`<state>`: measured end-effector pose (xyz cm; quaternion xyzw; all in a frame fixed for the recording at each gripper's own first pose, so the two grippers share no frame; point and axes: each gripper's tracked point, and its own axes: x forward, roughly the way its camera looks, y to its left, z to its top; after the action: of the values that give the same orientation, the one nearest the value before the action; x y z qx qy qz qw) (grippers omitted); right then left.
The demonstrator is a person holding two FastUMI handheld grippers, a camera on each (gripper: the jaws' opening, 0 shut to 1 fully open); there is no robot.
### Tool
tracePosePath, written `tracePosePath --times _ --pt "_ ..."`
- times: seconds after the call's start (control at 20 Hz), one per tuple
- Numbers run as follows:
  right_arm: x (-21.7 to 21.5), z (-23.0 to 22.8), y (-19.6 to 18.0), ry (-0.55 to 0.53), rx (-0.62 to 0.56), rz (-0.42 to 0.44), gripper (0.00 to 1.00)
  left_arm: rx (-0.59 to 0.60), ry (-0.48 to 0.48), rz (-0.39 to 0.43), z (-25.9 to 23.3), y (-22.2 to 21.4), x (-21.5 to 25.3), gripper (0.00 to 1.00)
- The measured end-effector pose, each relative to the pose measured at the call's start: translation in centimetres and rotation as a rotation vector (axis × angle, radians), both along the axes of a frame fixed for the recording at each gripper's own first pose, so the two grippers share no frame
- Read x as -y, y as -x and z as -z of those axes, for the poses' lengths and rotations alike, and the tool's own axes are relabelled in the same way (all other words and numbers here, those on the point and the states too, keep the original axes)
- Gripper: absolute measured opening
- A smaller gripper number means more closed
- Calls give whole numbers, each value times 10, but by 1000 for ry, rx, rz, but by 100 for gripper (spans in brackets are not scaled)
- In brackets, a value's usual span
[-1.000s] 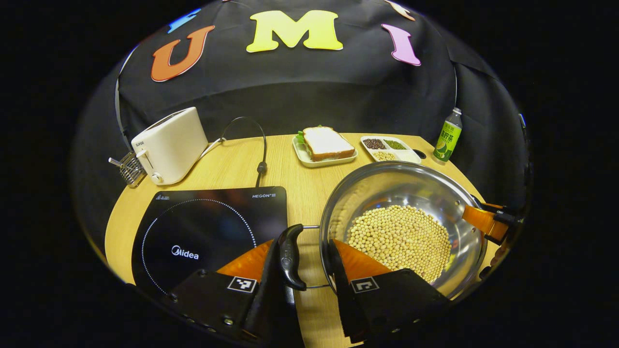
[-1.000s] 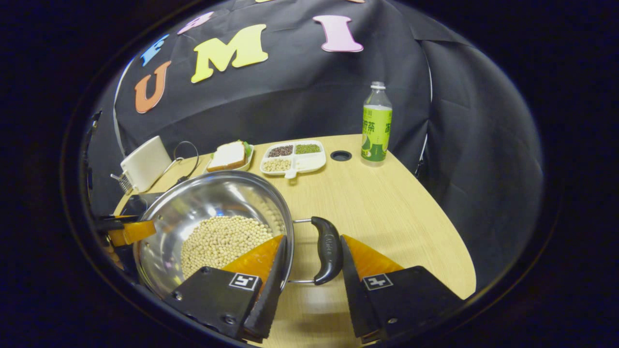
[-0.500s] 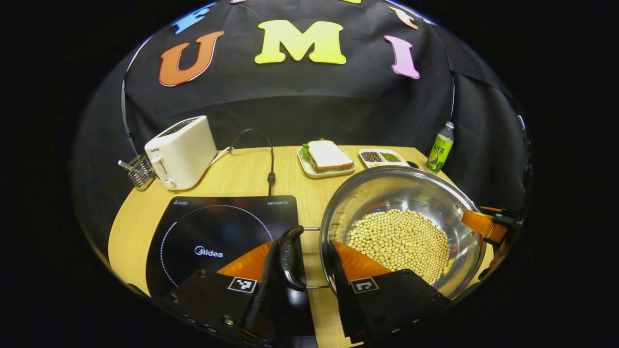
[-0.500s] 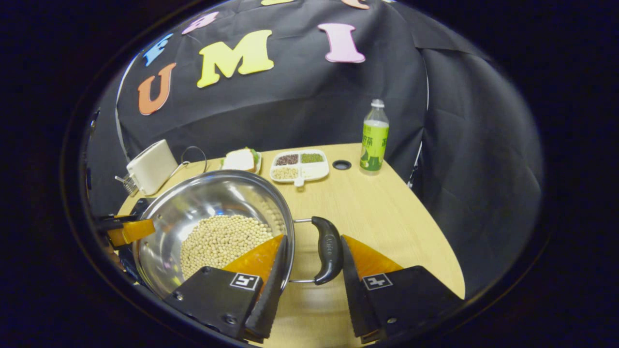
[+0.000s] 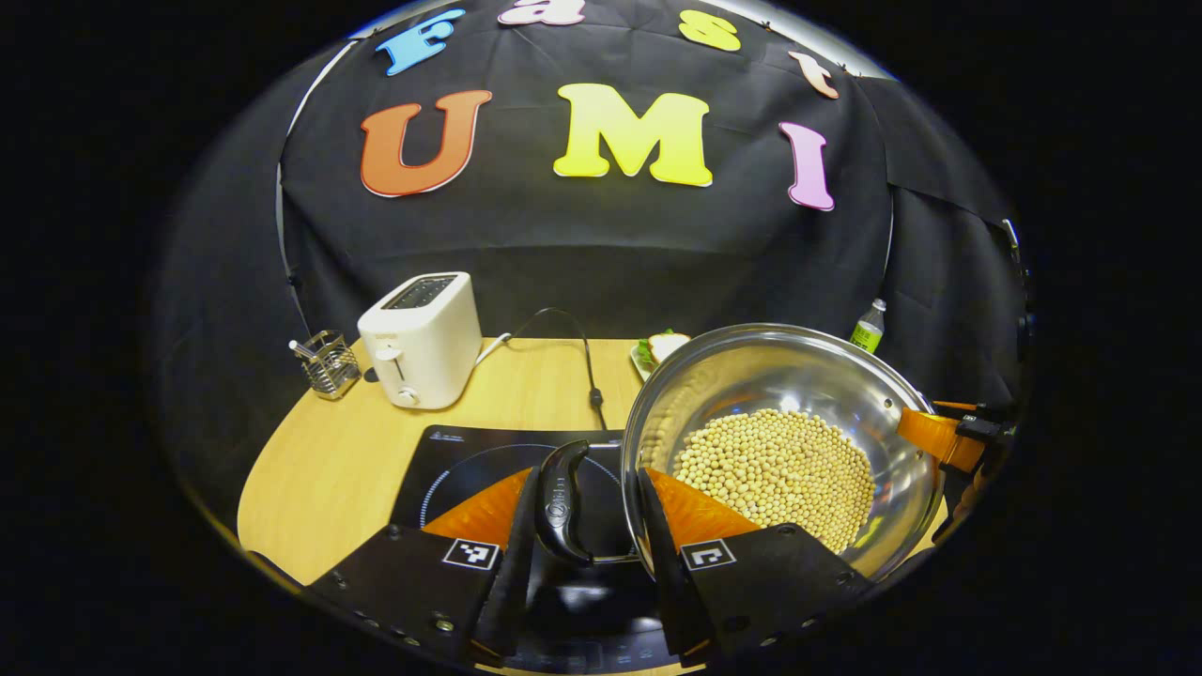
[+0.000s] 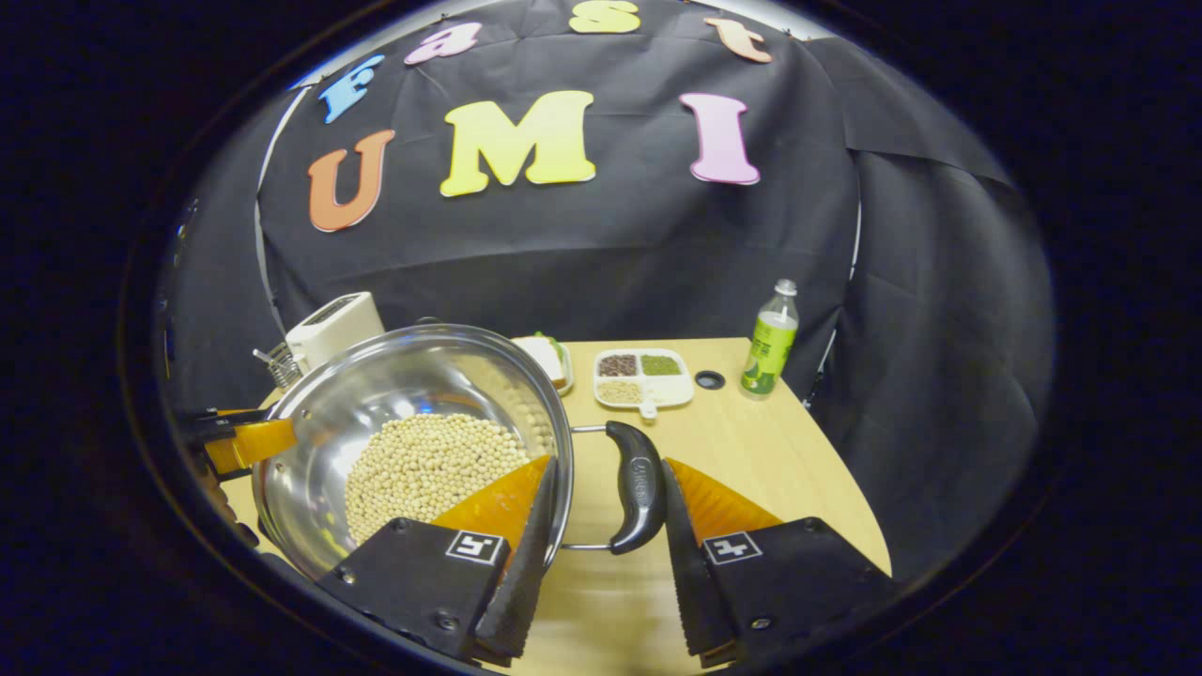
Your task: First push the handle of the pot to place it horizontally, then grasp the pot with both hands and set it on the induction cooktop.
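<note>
A steel pot (image 5: pixel 779 371) holding soybeans (image 5: pixel 775 469) hangs in the air above the table between both grippers. My left gripper (image 5: pixel 590 474) is shut on the pot's black left handle (image 5: pixel 562 502), one finger outside the handle and the other inside the rim. My right gripper (image 6: pixel 608 465) grips the black right handle (image 6: pixel 637 488) the same way, with the pot (image 6: pixel 376 385) to its left. The black induction cooktop (image 5: pixel 479 460) lies on the table below the left handle, partly hidden by the pot. Each view shows the other gripper's orange finger (image 5: pixel 930 437) (image 6: pixel 239 441) at the pot's far rim.
A white toaster (image 5: pixel 423 338) and a wire basket (image 5: pixel 329 364) stand at the back left, with the cooktop's cord (image 5: pixel 587 376) beside them. A sandwich plate (image 6: pixel 549 361), a divided tray of grains (image 6: pixel 643 376), a green bottle (image 6: pixel 768 340) and a table hole (image 6: pixel 709 379) sit at the back right.
Both grippers have risen with the pot held between them, and the pot has shifted left, so it now overlaps the cooktop's right side.
</note>
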<state>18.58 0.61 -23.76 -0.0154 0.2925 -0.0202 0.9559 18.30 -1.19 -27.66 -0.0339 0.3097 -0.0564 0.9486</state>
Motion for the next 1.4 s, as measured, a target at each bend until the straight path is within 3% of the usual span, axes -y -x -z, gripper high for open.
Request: tracePosePath --times 0.25,0.65,1.15,1.4 --pt "-63 4 -15 -16 2 -67 63 16 -49 -61 -12 1 -61 55" --pt "-139 38 -37 -2 -29 -145 63 -23 -78 -155 14 -5 -136 55" --pt "-174 99 -50 -7 -126 -178 63 -110 -97 -197 65 -11 -170 55" --pt "-174 97 -52 -15 -95 -175 63 -106 -92 -183 74 -11 -170 56"
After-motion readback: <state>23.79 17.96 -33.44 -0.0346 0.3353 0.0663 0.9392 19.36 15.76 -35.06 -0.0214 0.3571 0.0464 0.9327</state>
